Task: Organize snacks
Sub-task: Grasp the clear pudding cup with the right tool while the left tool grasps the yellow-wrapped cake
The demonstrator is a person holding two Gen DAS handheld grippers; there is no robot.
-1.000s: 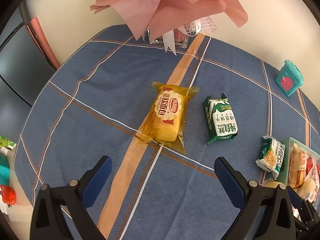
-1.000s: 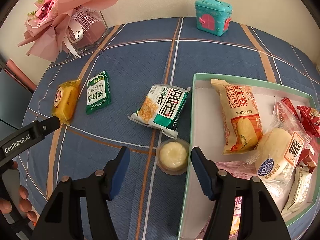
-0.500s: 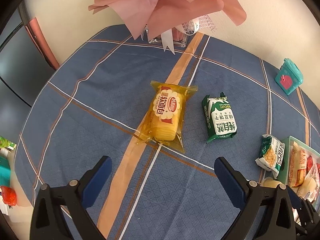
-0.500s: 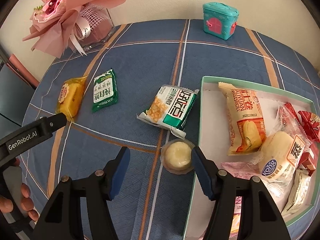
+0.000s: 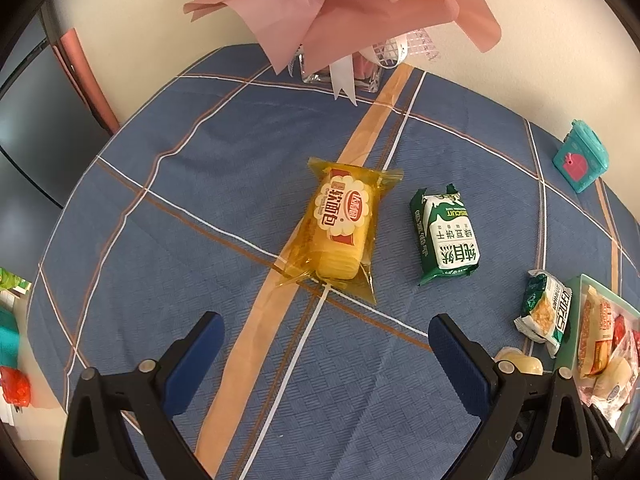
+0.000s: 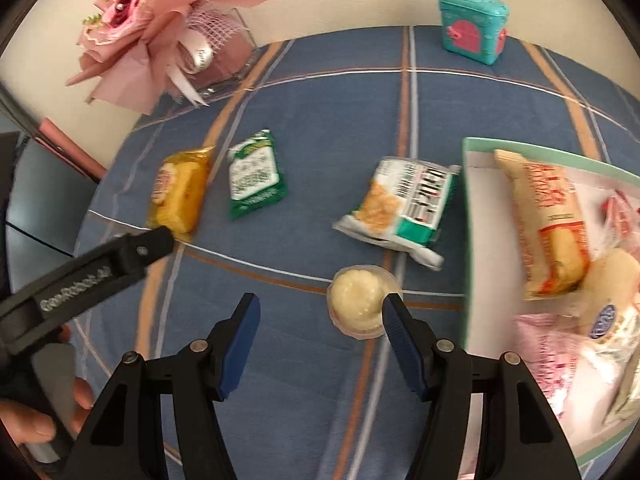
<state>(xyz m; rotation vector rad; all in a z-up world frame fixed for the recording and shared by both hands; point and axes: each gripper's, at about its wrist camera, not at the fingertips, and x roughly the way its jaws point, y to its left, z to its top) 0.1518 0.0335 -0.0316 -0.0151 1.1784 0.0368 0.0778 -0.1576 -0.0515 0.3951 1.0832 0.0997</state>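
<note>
A yellow bread packet (image 5: 342,230) lies on the blue checked cloth, just ahead of my open, empty left gripper (image 5: 326,330). A green biscuit packet (image 5: 446,238) lies to its right. A green-white cracker packet (image 6: 400,208) and a round pale pudding cup (image 6: 360,302) lie beside the mint tray (image 6: 468,216), which holds several snacks. My right gripper (image 6: 320,314) is open and empty; the cup sits by its right fingertip. The yellow packet (image 6: 178,196) and green packet (image 6: 256,174) also show in the right wrist view, with the left gripper (image 6: 132,252) near them.
A pink bouquet (image 5: 340,8) in a glass vase stands at the back of the table. A teal toy box (image 6: 472,22) stands at the far right edge. The round table's edge curves along the left, with a dark chair beyond.
The right gripper has swung left and forward, so the pudding cup now sits by its right finger instead of between the fingers. The left gripper has edged slightly left.
</note>
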